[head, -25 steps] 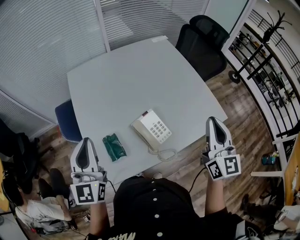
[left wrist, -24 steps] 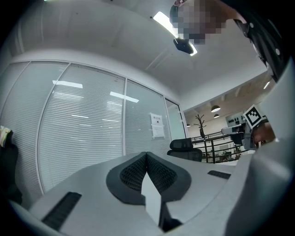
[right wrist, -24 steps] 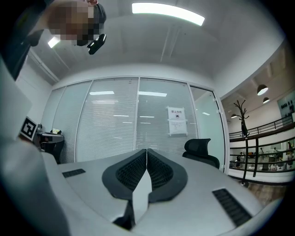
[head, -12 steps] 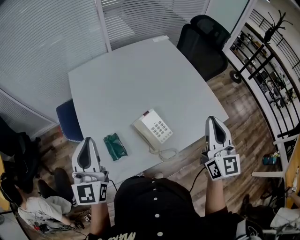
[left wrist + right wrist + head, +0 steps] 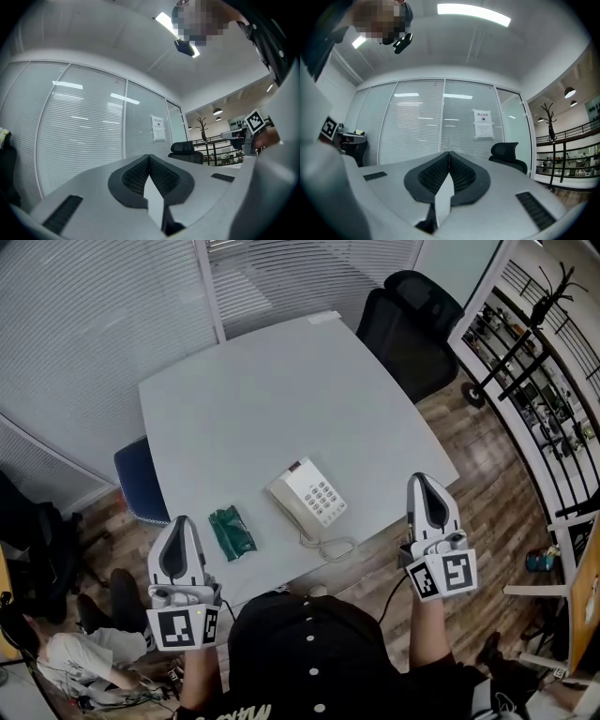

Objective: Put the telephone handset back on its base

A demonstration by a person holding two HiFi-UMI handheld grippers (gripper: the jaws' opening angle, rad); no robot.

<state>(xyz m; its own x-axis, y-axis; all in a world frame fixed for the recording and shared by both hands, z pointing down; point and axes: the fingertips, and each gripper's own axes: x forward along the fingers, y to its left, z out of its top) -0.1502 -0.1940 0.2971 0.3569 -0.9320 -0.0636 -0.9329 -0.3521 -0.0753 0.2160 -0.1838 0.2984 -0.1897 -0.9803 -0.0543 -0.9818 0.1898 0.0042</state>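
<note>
A cream telephone [image 5: 307,498] sits near the front edge of the grey table [image 5: 262,399], its handset [image 5: 285,503] lying along the left side of the base. Its coiled cord [image 5: 330,546] curls toward the table edge. My left gripper [image 5: 177,523] is held off the table's front left corner, below the level of the telephone in the head view. Its ribbed pads [image 5: 140,174] meet with nothing between them. My right gripper [image 5: 425,480] hangs beyond the table's front right edge, shut and empty, its pads [image 5: 461,174] touching.
A green packet [image 5: 232,532] lies left of the telephone. A black office chair [image 5: 408,329] stands at the far right corner and a blue chair [image 5: 136,479] at the left side. Glass walls with blinds [image 5: 94,324] close the back. Wooden floor [image 5: 487,493] lies to the right.
The head view has shifted a little. Both grippers stay shut and keep their places beside the table, and the telephone has not moved.
</note>
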